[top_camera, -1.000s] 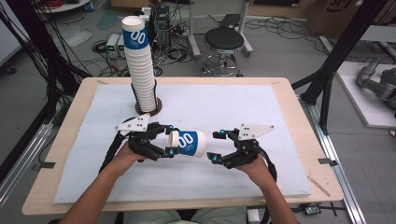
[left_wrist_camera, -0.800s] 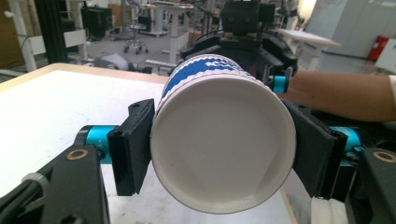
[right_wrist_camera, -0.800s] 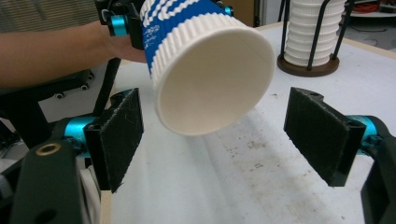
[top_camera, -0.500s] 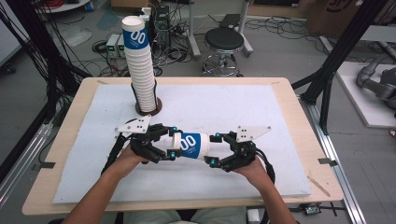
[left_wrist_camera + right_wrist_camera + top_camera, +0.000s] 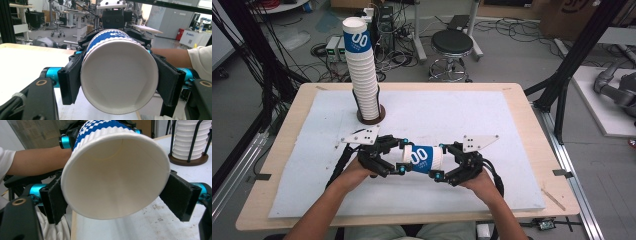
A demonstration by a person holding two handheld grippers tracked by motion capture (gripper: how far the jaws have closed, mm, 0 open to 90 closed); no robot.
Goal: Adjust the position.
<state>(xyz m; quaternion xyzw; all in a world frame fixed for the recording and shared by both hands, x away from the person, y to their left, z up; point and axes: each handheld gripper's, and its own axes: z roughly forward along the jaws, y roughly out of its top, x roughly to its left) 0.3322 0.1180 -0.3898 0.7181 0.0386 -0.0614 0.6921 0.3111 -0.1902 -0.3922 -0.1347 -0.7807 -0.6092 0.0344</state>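
Even, bright indoor light; soft shadows under stack (image 5: 364,80) on desk (image 5: 522,107). High view slightly soft; gripper views' backgrounds blurred.

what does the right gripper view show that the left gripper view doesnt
Right gripper view alone: the cup's open mouth and hollow inside, and the stack of cups in its black wire holder on a round wooden base, standing on the table.

Left gripper view alone: the cup's closed, recessed bottom, plus the room beyond with a stool and benches.

Both: the same white-and-blue ribbed cup lying sideways, black padded fingers on either side of it, the other gripper behind the cup, and the person's forearm.
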